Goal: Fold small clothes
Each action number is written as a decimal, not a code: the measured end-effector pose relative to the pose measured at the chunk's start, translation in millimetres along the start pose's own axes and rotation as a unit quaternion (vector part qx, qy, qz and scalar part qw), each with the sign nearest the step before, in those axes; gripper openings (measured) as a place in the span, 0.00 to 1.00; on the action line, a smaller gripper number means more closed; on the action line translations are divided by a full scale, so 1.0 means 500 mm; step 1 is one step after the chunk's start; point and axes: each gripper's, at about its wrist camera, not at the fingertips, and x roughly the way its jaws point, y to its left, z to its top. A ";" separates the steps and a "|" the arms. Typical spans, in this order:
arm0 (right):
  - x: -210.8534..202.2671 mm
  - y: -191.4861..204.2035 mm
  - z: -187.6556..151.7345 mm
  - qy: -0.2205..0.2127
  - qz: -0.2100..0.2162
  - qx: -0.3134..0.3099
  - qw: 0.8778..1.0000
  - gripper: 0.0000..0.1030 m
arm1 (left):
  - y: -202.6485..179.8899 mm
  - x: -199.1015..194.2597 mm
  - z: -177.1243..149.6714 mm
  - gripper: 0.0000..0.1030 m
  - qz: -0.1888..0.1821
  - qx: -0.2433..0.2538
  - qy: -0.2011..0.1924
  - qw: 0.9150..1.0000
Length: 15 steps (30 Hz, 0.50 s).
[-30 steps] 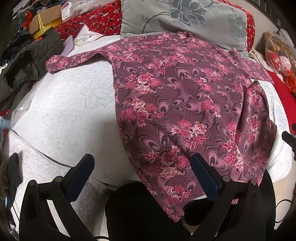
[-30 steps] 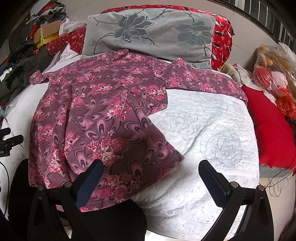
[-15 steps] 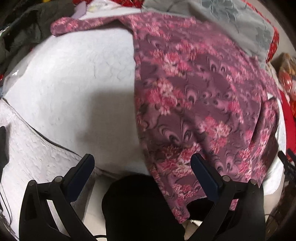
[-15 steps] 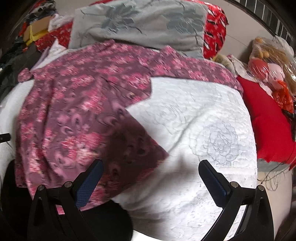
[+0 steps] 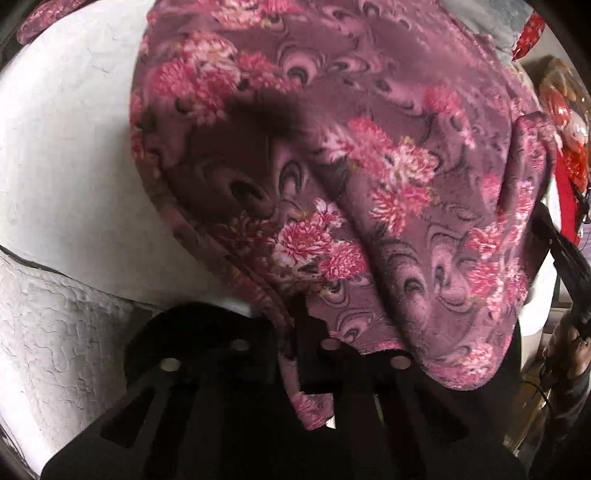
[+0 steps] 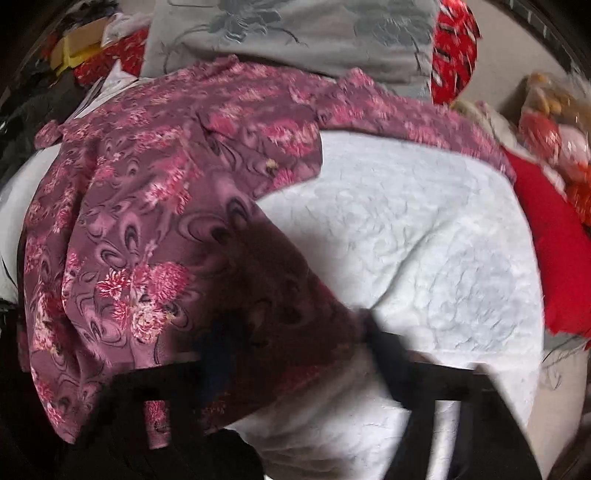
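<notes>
Left wrist view
Shirt (image 5: 369, 166): lying on the bed, its long axis running from the near hem up to the far collar end; the hem is hanging over the near edge.
Fabric: soft, fleecy mauve cloth printed with pink flowers and dark swirls, bunching into a ridge just above the tongs.
Left gripper (image 5: 295, 332): its black tongs are pressing together on the hem, cloth showing between them.
Bed cover (image 5: 66, 147): white, quilted, crinkly in texture, spreading to the left of the shirt.

Right wrist view
Shirt (image 6: 147, 192): covering the left half of the bed, one sleeve stretching along the far side toward the right.
Right gripper (image 6: 295, 350): blurred; its jaws are closing with the shirt's near right corner between them, and whether they are pinching it I cannot tell.
Bed cover (image 6: 424, 229): bare white quilting on the right.
Pillow (image 6: 295, 33): grey with a flower pattern, lying at the far end.
Red cushion (image 6: 554, 251): sitting at the right edge.
</notes>
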 end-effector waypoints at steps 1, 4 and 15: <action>-0.003 -0.002 0.001 0.008 0.034 0.001 0.999 0.08 | 0.009 -0.016 -0.004 0.03 -0.016 -0.007 -0.005 1.000; -0.056 -0.015 -0.006 -0.019 0.069 0.014 0.997 0.08 | 0.045 -0.102 -0.010 0.03 -0.053 -0.031 -0.040 0.997; -0.224 -0.126 -0.129 -0.045 0.159 0.146 0.975 0.08 | 0.148 -0.193 -0.050 0.03 -0.054 -0.068 -0.055 0.995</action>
